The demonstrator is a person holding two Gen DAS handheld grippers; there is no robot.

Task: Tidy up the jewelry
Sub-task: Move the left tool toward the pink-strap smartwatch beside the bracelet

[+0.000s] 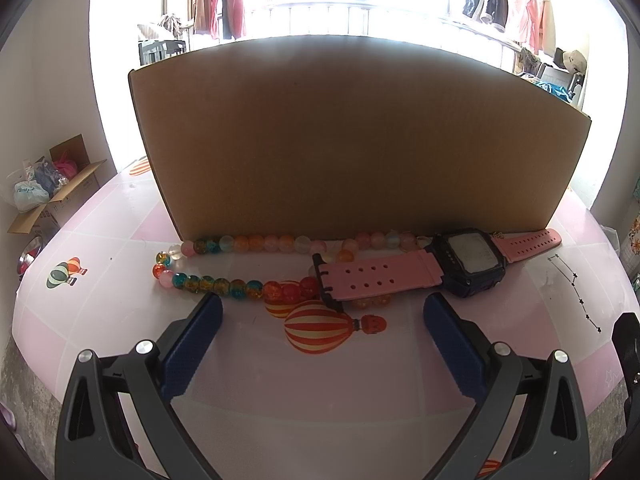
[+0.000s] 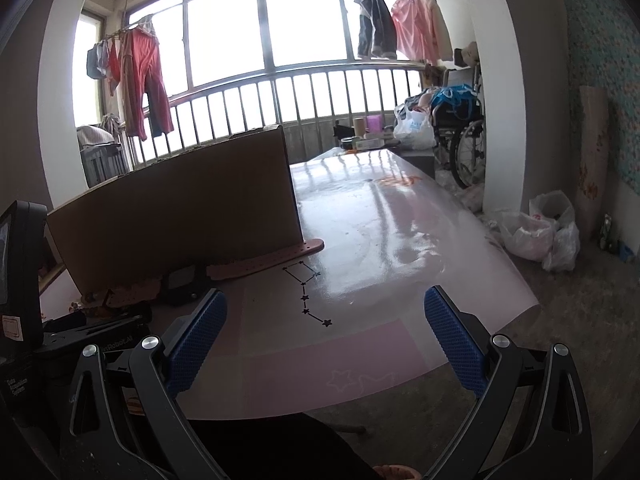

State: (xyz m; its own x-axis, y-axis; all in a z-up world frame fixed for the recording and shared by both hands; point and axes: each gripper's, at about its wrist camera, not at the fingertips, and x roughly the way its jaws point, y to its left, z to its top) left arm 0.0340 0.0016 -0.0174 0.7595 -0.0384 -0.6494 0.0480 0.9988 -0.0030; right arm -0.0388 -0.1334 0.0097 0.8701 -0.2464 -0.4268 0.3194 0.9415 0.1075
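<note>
Glassy round beads (image 1: 224, 284), ribbed claws (image 1: 322, 316)

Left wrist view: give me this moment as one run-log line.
left gripper: open, empty | right gripper: open, empty | bead necklace and pink-strap watch: on table beside cardboard box, ungrasped

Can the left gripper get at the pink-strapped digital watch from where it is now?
Probably yes. The left gripper is open, and the pink-strapped digital watch lies just ahead on the table, slightly right. Nothing stands between them; the brown cardboard box sits behind it.
</note>
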